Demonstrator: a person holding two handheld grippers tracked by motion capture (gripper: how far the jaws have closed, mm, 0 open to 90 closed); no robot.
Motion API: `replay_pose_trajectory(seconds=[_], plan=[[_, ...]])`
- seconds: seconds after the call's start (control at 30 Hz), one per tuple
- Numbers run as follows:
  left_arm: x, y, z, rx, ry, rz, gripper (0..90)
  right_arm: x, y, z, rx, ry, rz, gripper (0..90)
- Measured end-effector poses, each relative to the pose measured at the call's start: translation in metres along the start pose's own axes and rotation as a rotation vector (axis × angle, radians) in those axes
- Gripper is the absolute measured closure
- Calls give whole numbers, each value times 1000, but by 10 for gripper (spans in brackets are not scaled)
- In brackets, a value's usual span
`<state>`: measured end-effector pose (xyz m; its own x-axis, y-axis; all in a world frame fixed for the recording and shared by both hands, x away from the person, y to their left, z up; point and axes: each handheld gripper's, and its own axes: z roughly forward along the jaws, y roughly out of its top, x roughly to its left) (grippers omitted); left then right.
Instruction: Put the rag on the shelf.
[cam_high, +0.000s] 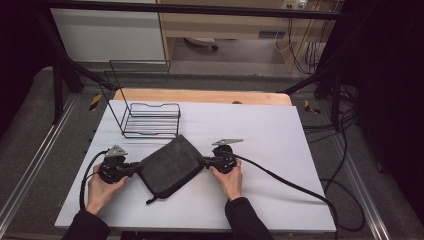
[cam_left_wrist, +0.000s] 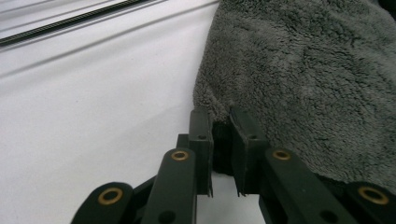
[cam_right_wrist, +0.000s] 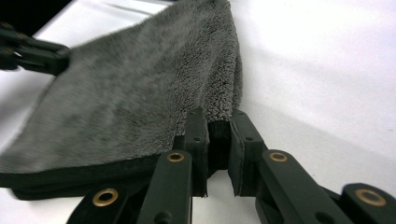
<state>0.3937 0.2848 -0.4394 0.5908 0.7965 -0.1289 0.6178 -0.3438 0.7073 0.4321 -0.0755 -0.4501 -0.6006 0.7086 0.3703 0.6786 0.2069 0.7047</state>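
A dark grey fleecy towel (cam_high: 167, 165) lies folded on the white table (cam_high: 280, 140), turned like a diamond. My left gripper (cam_high: 134, 168) is shut on its left corner, and in the left gripper view the jaws pinch the towel's (cam_left_wrist: 299, 79) edge at the gripper (cam_left_wrist: 219, 122). My right gripper (cam_high: 206, 162) is shut on the towel's right corner; in the right gripper view the towel (cam_right_wrist: 135, 88) stretches away from the gripper (cam_right_wrist: 218, 122) toward the other gripper's black jaws at the far left. A hand holds each gripper.
A black wire rack (cam_high: 150, 119) stands on the table behind the towel, at the back left. A wooden board edge (cam_high: 200, 95) runs along the far side. Cables (cam_high: 300, 187) trail off to the right across the table.
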Motion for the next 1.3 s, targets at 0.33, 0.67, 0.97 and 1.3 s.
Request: replay_pose_trajectory(seconds=[0.33,0.67,0.97,1.3], plan=[[-35,6,0,-10,-113,-13,806,-3,13,-42,12,-31,-38,807],[-83,5,8,13,-153,-28,805,-25,19,-62,47,-99,-99,802],[-116,-4,3,27,-79,-6,788,-34,24,-32,49,-101,-215,797],[-104,3,-4,8,-73,25,596,-23,8,-51,-46,-137,-221,362]])
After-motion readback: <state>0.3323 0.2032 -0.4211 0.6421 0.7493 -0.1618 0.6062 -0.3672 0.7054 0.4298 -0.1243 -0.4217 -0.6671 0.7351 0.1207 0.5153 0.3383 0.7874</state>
